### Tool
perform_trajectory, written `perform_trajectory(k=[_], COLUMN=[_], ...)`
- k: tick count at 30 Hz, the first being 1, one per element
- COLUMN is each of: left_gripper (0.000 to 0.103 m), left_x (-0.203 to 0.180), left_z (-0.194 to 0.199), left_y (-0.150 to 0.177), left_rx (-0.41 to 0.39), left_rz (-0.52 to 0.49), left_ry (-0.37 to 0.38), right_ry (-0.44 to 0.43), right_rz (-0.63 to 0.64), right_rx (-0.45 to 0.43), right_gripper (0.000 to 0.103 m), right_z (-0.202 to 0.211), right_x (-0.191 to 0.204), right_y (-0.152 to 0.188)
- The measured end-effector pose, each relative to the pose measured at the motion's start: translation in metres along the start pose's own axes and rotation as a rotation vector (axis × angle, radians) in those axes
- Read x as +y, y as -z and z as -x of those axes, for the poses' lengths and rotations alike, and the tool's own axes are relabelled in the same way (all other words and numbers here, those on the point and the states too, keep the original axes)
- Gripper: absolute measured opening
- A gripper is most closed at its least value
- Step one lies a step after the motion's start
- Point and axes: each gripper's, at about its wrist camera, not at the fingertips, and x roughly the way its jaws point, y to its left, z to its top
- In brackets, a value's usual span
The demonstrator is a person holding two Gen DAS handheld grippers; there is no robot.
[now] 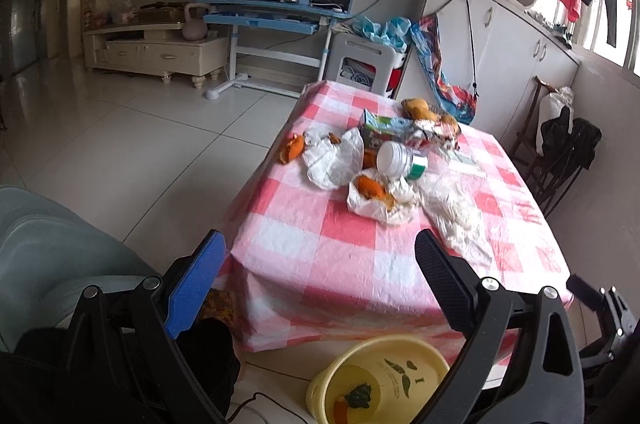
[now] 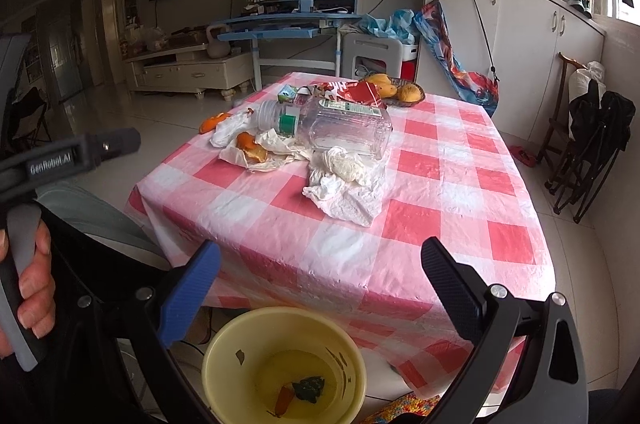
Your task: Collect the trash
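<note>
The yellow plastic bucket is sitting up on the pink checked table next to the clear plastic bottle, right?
Not quite. The yellow plastic bucket stands on the floor below the near edge of the pink checked table, as the right wrist view shows. The clear plastic bottle does lie on the table.

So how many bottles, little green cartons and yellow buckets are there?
Plastic bottle: 1
Green carton: 1
Yellow bucket: 1
Total: 3
</note>
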Motion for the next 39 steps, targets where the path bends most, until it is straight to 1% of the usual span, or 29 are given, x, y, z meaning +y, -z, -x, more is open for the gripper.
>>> perform_trajectory(k=[4, 7, 9, 11, 13, 16, 18, 20, 23, 24, 25, 26, 28, 29, 31, 34, 37, 39], left_gripper=[0.092, 0.092, 0.092, 0.088, 0.082, 0.074, 0.07, 0.069, 0.065, 0.061, 0.054, 0.05, 0.031, 0.028, 0.016, 0.015, 0.015, 0.015], left_x=[0.015, 0.021, 0.023, 0.024, 0.022, 0.018, 0.016, 0.012, 0.012, 0.012, 0.012, 0.013, 0.014, 0.014, 0.012, 0.007, 0.009, 0.011], left_z=[-0.018, -0.043, -0.064, -0.09, -0.118, -0.157, -0.177, -0.195, -0.213, -0.218, -0.223, -0.226, -0.234, -0.236, -0.236, -0.229, -0.208, -0.186], left_y=[-0.027, -0.048, -0.061, -0.073, -0.084, -0.093, -0.096, -0.097, -0.099, -0.1, -0.1, -0.1, -0.098, -0.097, -0.096, -0.095, -0.097, -0.099], left_rx=[0.009, 0.027, 0.054, 0.09, 0.13, 0.176, 0.203, 0.225, 0.255, 0.262, 0.272, 0.281, 0.305, 0.311, 0.31, 0.291, 0.256, 0.217], left_rz=[0.046, 0.061, 0.057, 0.037, -0.001, -0.059, -0.091, -0.128, -0.146, -0.149, -0.151, -0.151, -0.143, -0.141, -0.149, -0.147, -0.091, -0.049], left_ry=[-0.017, -0.05, -0.052, -0.064, -0.083, -0.108, -0.123, -0.146, -0.152, -0.152, -0.149, -0.146, -0.127, -0.112, -0.096, -0.082, -0.051, -0.021], right_ry=[-0.02, -0.035, -0.045, -0.058, -0.072, -0.092, -0.106, -0.116, -0.132, -0.138, -0.144, -0.15, -0.163, -0.166, -0.171, -0.168, -0.159, -0.15], right_rz=[-0.059, -0.1, -0.122, -0.143, -0.167, -0.2, -0.222, -0.242, -0.278, -0.29, -0.303, -0.315, -0.331, -0.332, -0.325, -0.319, -0.325, -0.325], right_rx=[-0.008, -0.002, -0.001, 0.001, 0.005, 0.014, 0.018, 0.022, 0.024, 0.024, 0.024, 0.025, 0.03, 0.032, 0.035, 0.031, 0.028, 0.03], right_gripper=[0.096, 0.096, 0.096, 0.096, 0.096, 0.097, 0.096, 0.096, 0.097, 0.096, 0.096, 0.097, 0.097, 0.096, 0.097, 0.096, 0.096, 0.096], right_z=[0.003, 0.002, 0.002, 0.001, -0.001, -0.006, -0.008, -0.01, -0.013, -0.015, -0.017, -0.018, -0.02, -0.021, -0.02, -0.018, -0.017, -0.017], right_x=[-0.01, -0.018, -0.022, -0.026, -0.03, -0.036, -0.04, -0.045, -0.051, -0.053, -0.055, -0.056, -0.057, -0.056, -0.054, -0.053, -0.056, -0.057], right_y=[-0.003, -0.004, -0.003, -0.003, -0.003, -0.003, -0.004, -0.004, -0.006, -0.007, -0.008, -0.009, -0.01, -0.01, -0.01, -0.01, -0.01, -0.009])
